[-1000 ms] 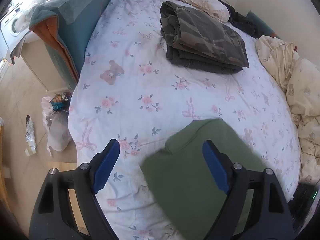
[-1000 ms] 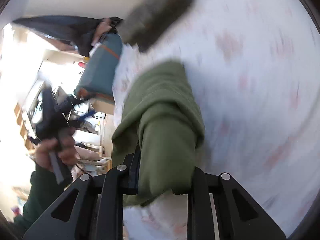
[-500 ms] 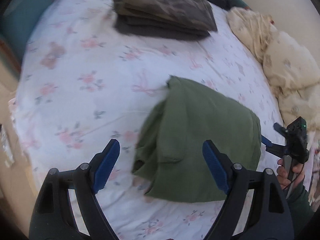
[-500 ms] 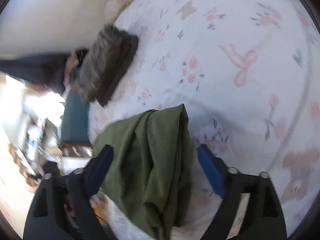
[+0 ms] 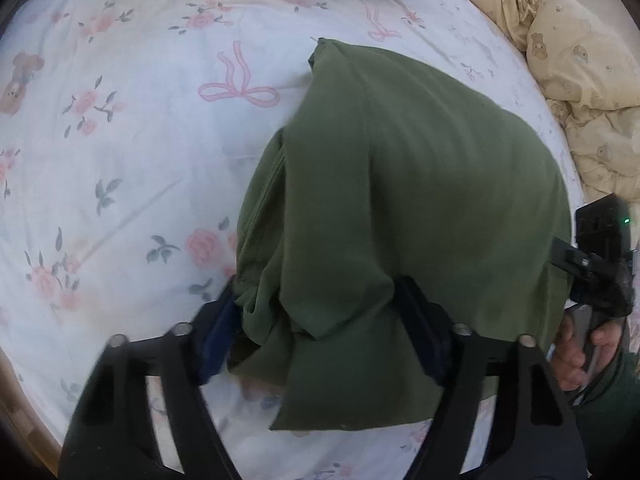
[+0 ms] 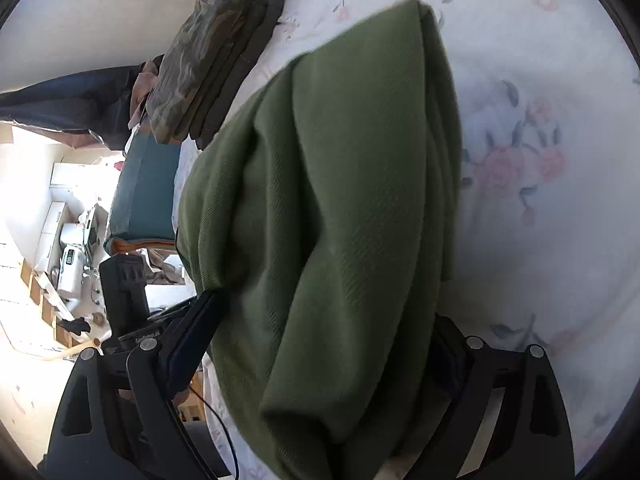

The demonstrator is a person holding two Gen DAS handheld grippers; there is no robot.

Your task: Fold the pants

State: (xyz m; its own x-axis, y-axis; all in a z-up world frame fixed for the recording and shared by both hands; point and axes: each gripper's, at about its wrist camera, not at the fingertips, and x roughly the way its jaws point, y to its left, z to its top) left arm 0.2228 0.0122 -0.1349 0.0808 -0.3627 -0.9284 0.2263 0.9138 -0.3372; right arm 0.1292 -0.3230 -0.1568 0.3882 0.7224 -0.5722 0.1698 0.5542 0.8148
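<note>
The folded green pants (image 5: 400, 208) lie on the floral bedsheet (image 5: 120, 140). My left gripper (image 5: 324, 332) straddles the near corner of the bundle, its blue-padded fingers (image 5: 216, 336) wide apart with cloth bunched between them. In the right wrist view the same pants (image 6: 340, 200) fill the middle, and my right gripper (image 6: 320, 356) has its jaws wide around the thick folded edge. The fabric hides both fingertips there. The right gripper's body (image 5: 600, 260) and the hand holding it show at the right of the left wrist view.
A stack of folded camouflage and dark pants (image 6: 212, 64) sits further up the bed. A cream quilt with bears (image 5: 580, 72) is bunched along the bed's right side. A teal cushion (image 6: 144, 184) lies at the bed's edge; the room floor lies beyond.
Both grippers have moved in onto the green pants, which now sit between each pair of fingers. The right gripper, shut on the pants a second ago, stands wide. The left jaws have narrowed a little.
</note>
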